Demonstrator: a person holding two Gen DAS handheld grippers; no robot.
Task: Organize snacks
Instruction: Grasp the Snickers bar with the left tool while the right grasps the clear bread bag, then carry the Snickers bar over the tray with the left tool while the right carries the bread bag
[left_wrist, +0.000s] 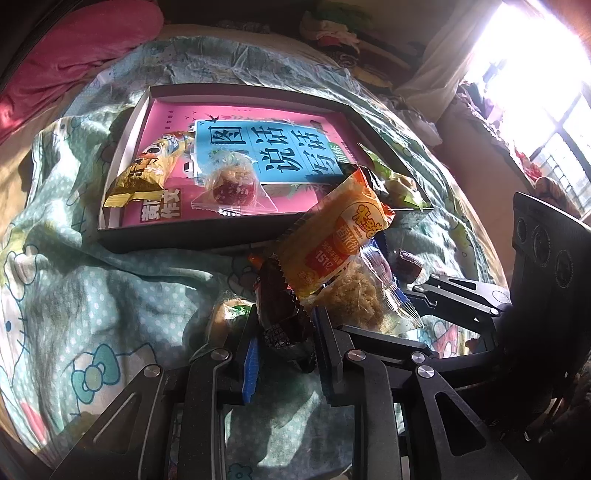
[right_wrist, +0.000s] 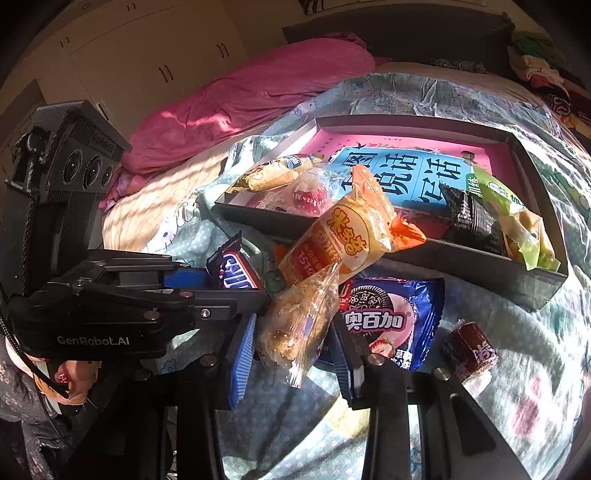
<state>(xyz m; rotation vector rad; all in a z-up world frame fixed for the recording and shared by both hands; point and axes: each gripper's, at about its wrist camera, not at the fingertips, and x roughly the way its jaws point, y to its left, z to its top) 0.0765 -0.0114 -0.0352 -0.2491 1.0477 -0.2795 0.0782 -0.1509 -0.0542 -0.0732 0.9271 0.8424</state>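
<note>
Sunlit bedroom; bed (left_wrist: 66, 295) covered with a pale green cartoon-print sheet, pink quilt (right_wrist: 236, 107) bunched at the far end, window (left_wrist: 546, 92) at one side.

Tray (left_wrist: 192, 230): dark, shallow, rectangular, resting on the bed. Lined with a pink book (left_wrist: 162, 122) and a blue book (left_wrist: 266, 147) on top of it. Holds a yellow snack packet (left_wrist: 147, 170) at one end, a clear-wrapped red sweet (left_wrist: 232, 184) near the front wall, and a black packet (right_wrist: 472, 218) beside a green packet (right_wrist: 517, 218) at the other end.

Loose on the sheet, in front of the tray: blue biscuit packet (right_wrist: 391, 317) and a small dark red sweet (right_wrist: 471, 350), well apart from the tray's contents.

Left hand-held gripper (left_wrist: 282, 325): jaws narrow, clamped on a dark chocolate bar (left_wrist: 277, 306), held just in front of the tray; a hand (right_wrist: 70, 380) grips its handle.

Right hand-held gripper (right_wrist: 291, 343): blue pads narrow on a clear-wrapped crispy cake (right_wrist: 295, 325); the pads appear to press its wrapper, though glare makes contact hard to confirm. An orange packet (right_wrist: 343, 236) lies against the upper end of that cake, its top overlapping the tray's front wall.
</note>
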